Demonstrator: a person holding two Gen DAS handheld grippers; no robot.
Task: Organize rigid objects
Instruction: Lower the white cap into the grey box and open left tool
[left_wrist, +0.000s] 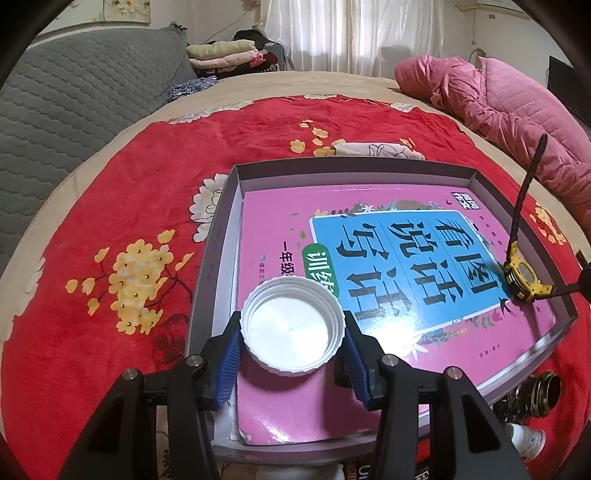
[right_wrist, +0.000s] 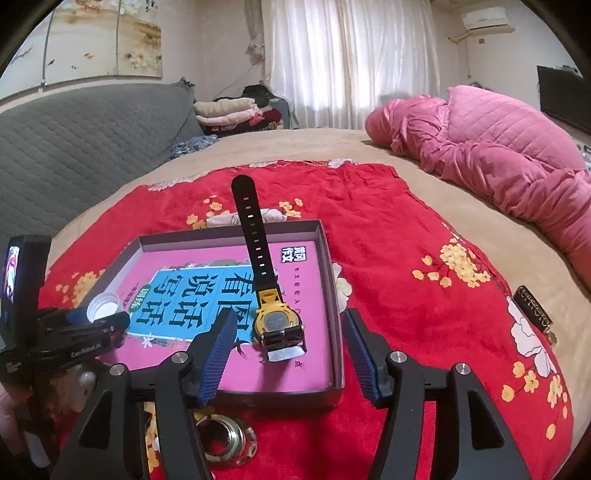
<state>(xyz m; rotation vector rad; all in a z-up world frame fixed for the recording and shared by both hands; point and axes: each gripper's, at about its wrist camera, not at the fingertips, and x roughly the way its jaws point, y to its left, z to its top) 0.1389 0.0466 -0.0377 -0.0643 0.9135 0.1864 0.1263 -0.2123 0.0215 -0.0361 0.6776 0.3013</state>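
A shallow grey box (left_wrist: 216, 254) (right_wrist: 334, 314) lies on the red floral blanket and holds a pink book (left_wrist: 280, 229) (right_wrist: 303, 365). My left gripper (left_wrist: 291, 332) is shut on a white ribbed bottle cap (left_wrist: 291, 328), open side up, over the book's near left corner; the cap also shows in the right wrist view (right_wrist: 103, 304). A yellow watch (right_wrist: 277, 321) (left_wrist: 524, 275) with a black strap sticking up rests on the book at the box's right side. My right gripper (right_wrist: 291, 332) is open, its fingers on either side of the watch, just behind it.
A metal threaded nut (right_wrist: 225, 439) (left_wrist: 546, 391) lies on the blanket in front of the box. A small white bottle (left_wrist: 528, 439) lies near it. A dark keychain tag (right_wrist: 535, 306) lies on the blanket at right. A pink quilted jacket (right_wrist: 498, 155) is behind.
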